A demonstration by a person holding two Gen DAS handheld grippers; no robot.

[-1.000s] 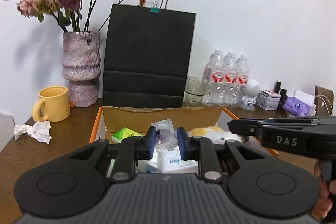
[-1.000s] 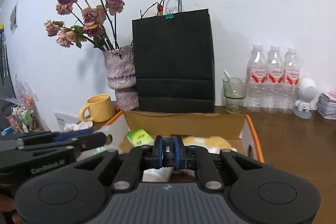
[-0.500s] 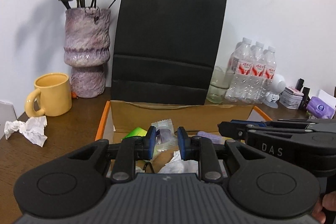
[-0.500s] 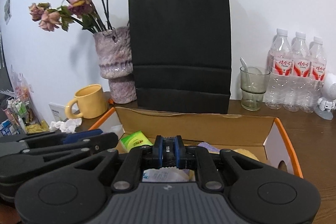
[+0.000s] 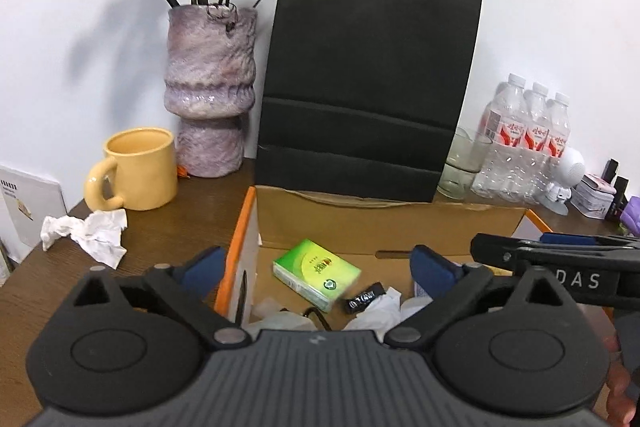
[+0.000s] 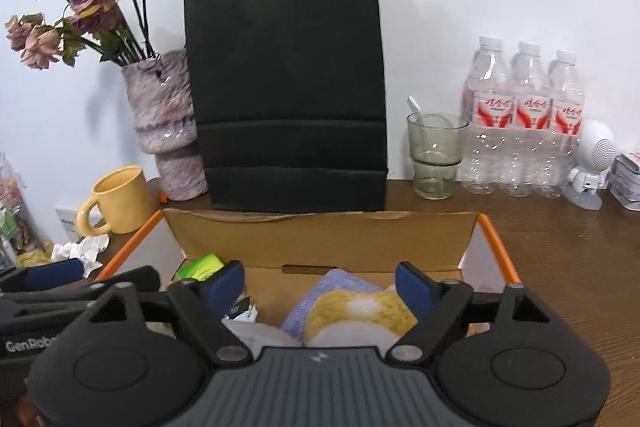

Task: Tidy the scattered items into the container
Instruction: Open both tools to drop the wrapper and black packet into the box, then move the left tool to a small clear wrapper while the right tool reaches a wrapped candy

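The cardboard box [image 5: 380,223] with orange edges lies open right under both grippers. My left gripper [image 5: 318,263] hangs over its left part, jaws opening wide with nothing pressed between them. Below it lie a green packet [image 5: 316,273], a small black item [image 5: 364,301] and white wrappers [image 5: 380,315]. My right gripper [image 6: 320,283] hovers over the box [image 6: 320,235] too, jaws opening and holding nothing, above a purple cloth [image 6: 336,281] and a yellow-and-white soft item [image 6: 360,307]. A crumpled tissue [image 5: 86,235] lies on the table left of the box.
Behind the box stands a black paper bag [image 5: 368,87]. A purple vase [image 5: 210,95] of dried roses and a yellow mug [image 5: 138,175] are at the back left. A glass [image 6: 436,155], three water bottles [image 6: 528,123] and a white figurine [image 6: 592,163] line the back right.
Both grippers went from shut to wide open. The clear sachet that the left jaws held is gone from between them. Both hands moved forward over the box.
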